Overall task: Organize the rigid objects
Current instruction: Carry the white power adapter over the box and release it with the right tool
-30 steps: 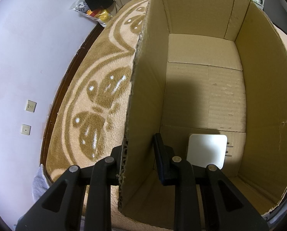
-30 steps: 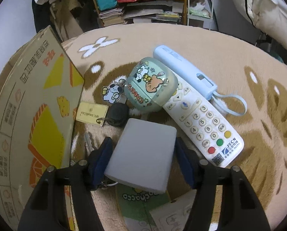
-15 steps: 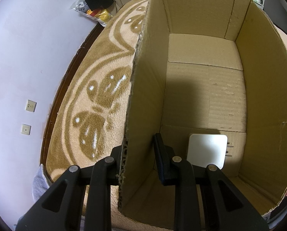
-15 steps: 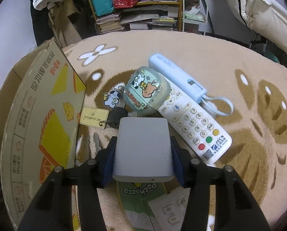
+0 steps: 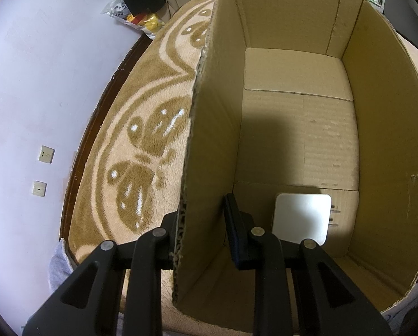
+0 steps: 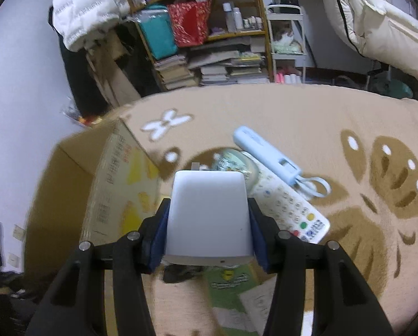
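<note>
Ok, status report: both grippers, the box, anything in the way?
Left gripper straddling cardboard box wall. Right gripper shut on white block, lifted above rug. White square item already in box. Path looks clear.

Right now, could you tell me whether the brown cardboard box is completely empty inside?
No, a flat white square object lies on the floor of the brown cardboard box.

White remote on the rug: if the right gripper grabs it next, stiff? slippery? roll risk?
The white remote looks like a rigid plastic bar, so it probably won't flex. Its flat, long shape suggests it won't roll, though an end grip might let it pivot. Smooth casing may slip; the rubbery keypad likely helps. The right gripper is currently shut on the white box.
</note>
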Motion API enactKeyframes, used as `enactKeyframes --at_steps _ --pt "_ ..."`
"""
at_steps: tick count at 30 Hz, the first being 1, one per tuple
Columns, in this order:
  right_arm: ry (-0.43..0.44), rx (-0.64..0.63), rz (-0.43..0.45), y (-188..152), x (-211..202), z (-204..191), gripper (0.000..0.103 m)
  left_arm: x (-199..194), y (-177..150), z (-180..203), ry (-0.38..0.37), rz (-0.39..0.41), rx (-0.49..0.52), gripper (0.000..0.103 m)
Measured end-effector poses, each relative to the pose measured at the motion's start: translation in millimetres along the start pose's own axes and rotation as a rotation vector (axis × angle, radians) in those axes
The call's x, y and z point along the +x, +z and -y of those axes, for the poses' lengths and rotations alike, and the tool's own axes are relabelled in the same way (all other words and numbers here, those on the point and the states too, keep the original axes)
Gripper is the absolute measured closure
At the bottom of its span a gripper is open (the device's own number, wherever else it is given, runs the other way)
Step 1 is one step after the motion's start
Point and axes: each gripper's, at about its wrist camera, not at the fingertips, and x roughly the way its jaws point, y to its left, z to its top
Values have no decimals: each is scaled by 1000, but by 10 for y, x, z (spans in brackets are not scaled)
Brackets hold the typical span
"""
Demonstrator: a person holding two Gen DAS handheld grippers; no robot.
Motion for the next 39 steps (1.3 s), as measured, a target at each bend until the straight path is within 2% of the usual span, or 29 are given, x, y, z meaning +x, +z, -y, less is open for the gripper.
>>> enactKeyframes --at_steps 9,15,25,39 --pt "121 -100 117 22 -299 -356 48 -2 -10 16 4 0 4 79" --pt "162 -164 140 -36 -357 -556 48 -5 2 27 2 -1 -1 79" --pt "253 -280 125 -198 -376 -853 48 -4 16 21 5 -2 1 79" --pt "276 -309 74 -314 -248 -880 48 3 17 11 4 -2 1 79"
